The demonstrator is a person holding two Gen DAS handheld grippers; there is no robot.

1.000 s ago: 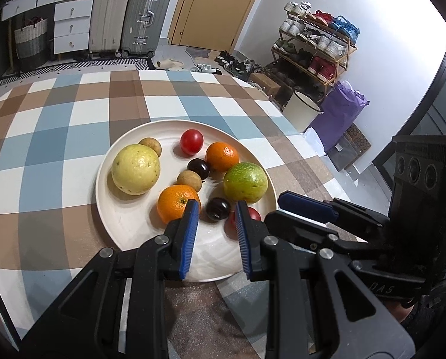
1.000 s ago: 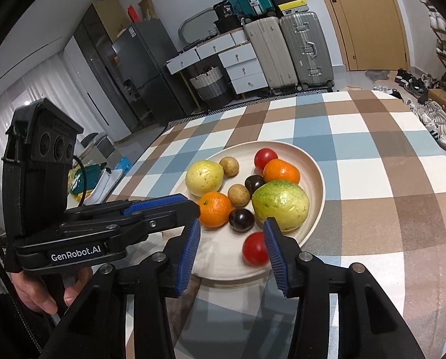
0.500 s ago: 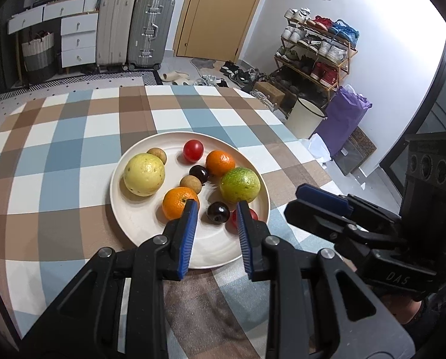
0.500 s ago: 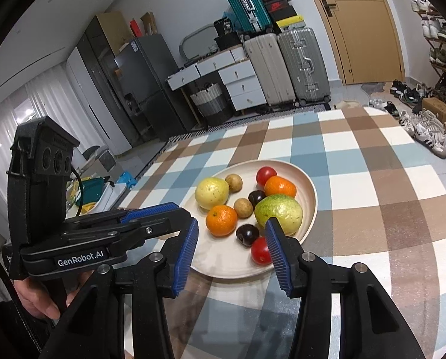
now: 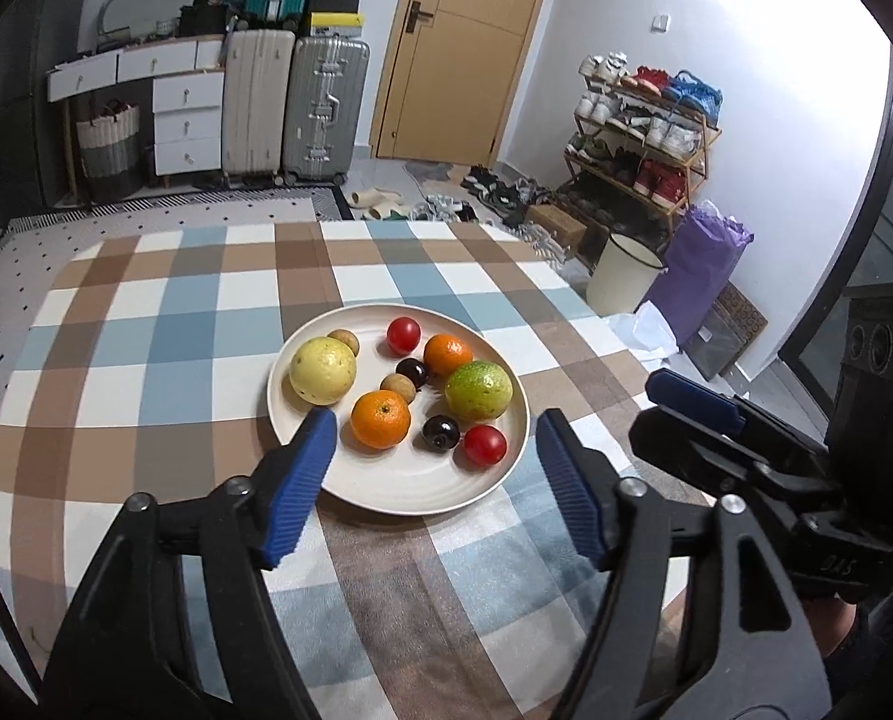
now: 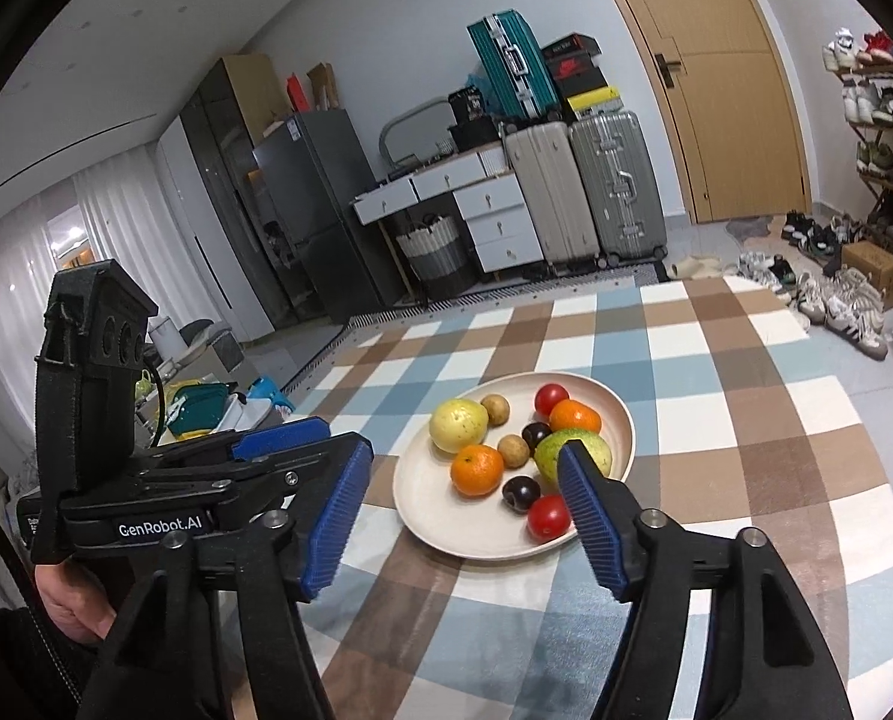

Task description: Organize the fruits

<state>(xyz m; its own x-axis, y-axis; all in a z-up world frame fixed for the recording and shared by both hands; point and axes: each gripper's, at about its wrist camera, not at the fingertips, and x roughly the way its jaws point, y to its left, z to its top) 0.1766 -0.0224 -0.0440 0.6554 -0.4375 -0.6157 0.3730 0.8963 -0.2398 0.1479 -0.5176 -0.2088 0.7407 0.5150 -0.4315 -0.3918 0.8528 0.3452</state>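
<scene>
Green fruit (image 6: 572,455) partly hidden behind right gripper (image 6: 464,516) finger; shoe rack (image 6: 884,120) cut off

Right gripper (image 6: 464,516) jaws wide apart, empty, above the checked cloth (image 6: 746,420) just short of the plate (image 6: 623,420). Plate holds yellow fruit (image 6: 458,425), green fruit (image 6: 545,455), two oranges (image 6: 477,469), two tomatoes (image 6: 547,517), two dark plums (image 6: 520,491), two small brown fruits (image 6: 513,451). Left gripper (image 6: 266,468) sits at left, hand (image 6: 71,603) on its grip.

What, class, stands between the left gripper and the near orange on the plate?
Nothing visible. The left gripper hangs open above the table, short of the plate; only bare plate rim and cloth lie before the near orange.
</scene>
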